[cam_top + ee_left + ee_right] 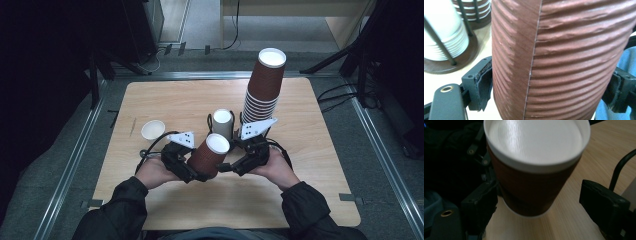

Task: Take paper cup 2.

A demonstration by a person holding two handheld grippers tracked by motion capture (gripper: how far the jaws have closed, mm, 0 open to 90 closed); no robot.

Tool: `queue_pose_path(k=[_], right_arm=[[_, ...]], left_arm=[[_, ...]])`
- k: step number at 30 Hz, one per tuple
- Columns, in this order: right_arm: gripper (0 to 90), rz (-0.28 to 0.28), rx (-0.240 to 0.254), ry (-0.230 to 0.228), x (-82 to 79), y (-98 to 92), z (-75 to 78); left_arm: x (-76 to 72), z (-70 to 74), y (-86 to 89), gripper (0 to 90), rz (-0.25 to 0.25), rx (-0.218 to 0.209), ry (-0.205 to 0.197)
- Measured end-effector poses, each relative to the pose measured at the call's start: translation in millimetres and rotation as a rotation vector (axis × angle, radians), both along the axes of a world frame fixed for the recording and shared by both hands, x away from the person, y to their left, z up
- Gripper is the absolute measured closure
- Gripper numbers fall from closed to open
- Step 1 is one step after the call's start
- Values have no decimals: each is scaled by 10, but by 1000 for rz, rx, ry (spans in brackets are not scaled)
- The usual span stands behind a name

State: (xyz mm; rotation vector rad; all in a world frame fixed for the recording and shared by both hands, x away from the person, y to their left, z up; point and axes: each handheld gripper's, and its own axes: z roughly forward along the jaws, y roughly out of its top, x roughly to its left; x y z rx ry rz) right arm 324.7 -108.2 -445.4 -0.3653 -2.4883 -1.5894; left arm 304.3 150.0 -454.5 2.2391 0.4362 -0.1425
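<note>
A brown ribbed paper cup [207, 159] with a white lid [218, 143] is held tilted just above the table's middle. My left gripper [202, 167] is shut on its body; in the left gripper view the cup wall [564, 60] sits between both pads [484, 85]. My right gripper [229, 157] stands open at the cup's right side. In the right gripper view the lidded cup [531, 187] lies between its spread jaws, close to the left jaw and apart from the right one, and the lid [536, 142] faces the camera.
A tall stack of brown cups [262, 90] rises right behind my right gripper. A wire rack of white lids [222, 122] stands beside it, also seen as the lid rack [441, 32]. A loose white lid [152, 129] lies at the left. The wooden table [300, 190] has bare room in front.
</note>
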Motion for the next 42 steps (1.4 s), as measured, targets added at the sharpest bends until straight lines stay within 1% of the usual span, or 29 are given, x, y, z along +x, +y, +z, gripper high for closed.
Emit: queue_pose_path(k=[1, 2, 3, 4, 5, 6, 7, 8, 10, 11, 12, 13, 14, 16, 17, 19, 20, 22, 27, 29, 33, 35, 36, 39, 42], right_arm=[[152, -2, -22, -4, -7, -15, -2], [152, -1, -37, -17, -9, -26, -8], [152, 0, -57, -18, -15, -37, -16], [153, 0, -68, -24, -16, -44, -21], [153, -3, -89, -27, -23, -53, -30], [153, -6, -100, -25, -30, -59, -36], [155, -6, -112, -25, -41, -68, -47], [155, -2, -132, -27, -55, -78, -59], [155, 3, -158, -38, -72, -84, -79], [156, -1, -172, -43, -84, -85, -92], [156, 4, -182, -45, -86, -85, -101], [156, -1, -186, -41, -92, -83, -107], [156, 1, -192, -42, -96, -86, -117], [157, 2, -207, -45, -102, -87, -130], [158, 3, -212, -44, -103, -91, -137], [159, 2, -215, -48, -94, -97, -157], [159, 3, -221, -39, -94, -101, -160], [159, 1, -224, -40, -88, -102, -175], [159, 2, -236, -42, -88, -102, -192], [160, 1, -236, -39, -89, -98, -192], [160, 6, -236, -47, -87, -87, -192], [160, 10, -237, -47, -90, -80, -193], [160, 12, -237, -51, -89, -76, -195], [160, 17, -237, -54, -86, -63, -196], [159, 19, -228, -45, -85, -42, -192]], left_arm=[[1, 4, 14, 132, -3, 12, 1], [-4, 12, 30, 132, -5, 29, -10], [-7, 15, 37, 132, -6, 36, -11], [-12, 23, 50, 131, -4, 50, -15], [-12, 25, 58, 131, -5, 55, -11], [-11, 29, 68, 131, -5, 62, -7], [-11, 33, 75, 131, -3, 74, -13], [-9, 35, 78, 131, -2, 82, -12], [2, 43, 83, 131, -4, 109, -24], [10, 44, 81, 131, -7, 120, -23], [13, 44, 77, 131, -7, 129, -29], [18, 48, 69, 131, -14, 150, -41], [23, 49, 61, 131, -22, 161, -40], [34, 54, 23, 131, -48, 206, -58], [37, 49, 1, 131, -60, 225, -60], [44, 40, -19, 131, -74, 236, -56], [48, 33, -31, 131, -85, 243, -53], [48, 23, -50, 131, -87, 265, -66], [58, -26, -87, 130, -93, 326, -81], [53, -44, -101, 130, -96, 339, -77], [31, -81, -135, 130, -111, 379, -92], [36, -99, -145, 128, -109, 396, -95], [40, -108, -150, 128, -105, 401, -93], [49, -124, -167, 128, -112, 408, -87], [43, -135, -200, 128, -127, 416, -82]])
